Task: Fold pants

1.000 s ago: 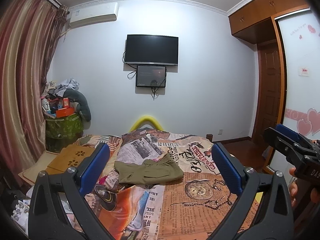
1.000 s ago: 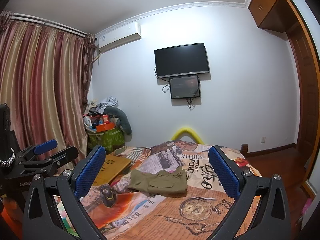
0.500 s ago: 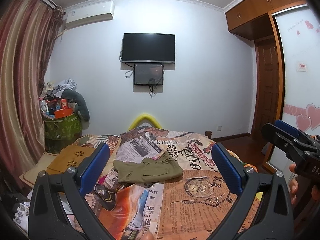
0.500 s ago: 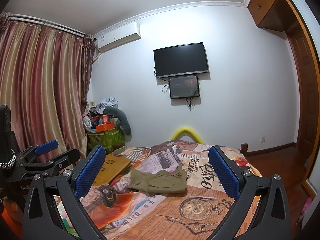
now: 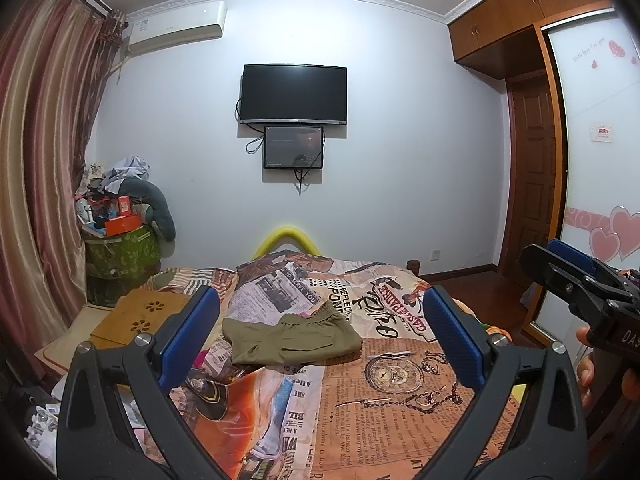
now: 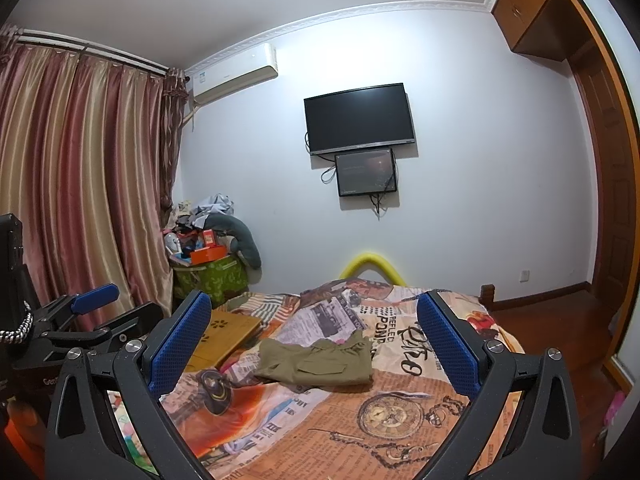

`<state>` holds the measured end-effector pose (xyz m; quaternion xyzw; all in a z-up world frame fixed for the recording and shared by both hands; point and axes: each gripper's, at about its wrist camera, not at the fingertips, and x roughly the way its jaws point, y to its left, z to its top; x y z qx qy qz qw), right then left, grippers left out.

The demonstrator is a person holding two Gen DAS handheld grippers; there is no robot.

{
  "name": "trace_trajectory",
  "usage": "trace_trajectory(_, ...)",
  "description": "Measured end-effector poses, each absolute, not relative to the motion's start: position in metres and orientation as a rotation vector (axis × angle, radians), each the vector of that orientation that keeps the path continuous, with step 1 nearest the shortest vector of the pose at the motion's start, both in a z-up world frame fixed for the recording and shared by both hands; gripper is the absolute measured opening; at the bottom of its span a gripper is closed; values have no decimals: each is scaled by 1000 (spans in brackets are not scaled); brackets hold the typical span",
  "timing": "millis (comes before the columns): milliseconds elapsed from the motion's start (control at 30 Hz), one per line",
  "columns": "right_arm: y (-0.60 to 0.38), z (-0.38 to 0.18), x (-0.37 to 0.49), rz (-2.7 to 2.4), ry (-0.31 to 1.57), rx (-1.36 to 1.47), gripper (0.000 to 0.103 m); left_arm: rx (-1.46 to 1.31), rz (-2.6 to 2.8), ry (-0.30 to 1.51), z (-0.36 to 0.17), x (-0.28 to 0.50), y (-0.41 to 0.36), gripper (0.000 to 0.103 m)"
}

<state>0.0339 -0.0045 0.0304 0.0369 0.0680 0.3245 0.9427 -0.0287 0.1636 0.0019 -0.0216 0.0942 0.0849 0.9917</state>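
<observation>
Olive green pants [image 5: 290, 338] lie folded into a compact rectangle in the middle of the bed [image 5: 400, 408], waistband toward the far wall; they also show in the right wrist view [image 6: 316, 364]. My left gripper [image 5: 320, 344] is open and empty, raised above the near part of the bed, well short of the pants. My right gripper [image 6: 316, 350] is open and empty too, held at a similar height. The right gripper [image 5: 576, 276] also shows at the right edge of the left wrist view, and the left gripper [image 6: 92, 312] at the left edge of the right wrist view.
The bed has a newspaper-print cover. A wooden lap tray [image 5: 140, 316] lies at its left side. A green box piled with clutter [image 5: 120, 248] stands by the curtains [image 6: 80, 200]. A TV [image 5: 294, 94] hangs on the far wall. A wardrobe [image 5: 596, 160] is at right.
Both grippers stay open and empty. The left wrist view has tilted slightly upward and shifted a little; the pants have not moved.
</observation>
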Motion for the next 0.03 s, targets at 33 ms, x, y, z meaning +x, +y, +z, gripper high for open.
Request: trace_trajectory(33, -4, 30, 34, 661, 140, 75, 102, -44, 170, 190, 2, -28, 164, 103)
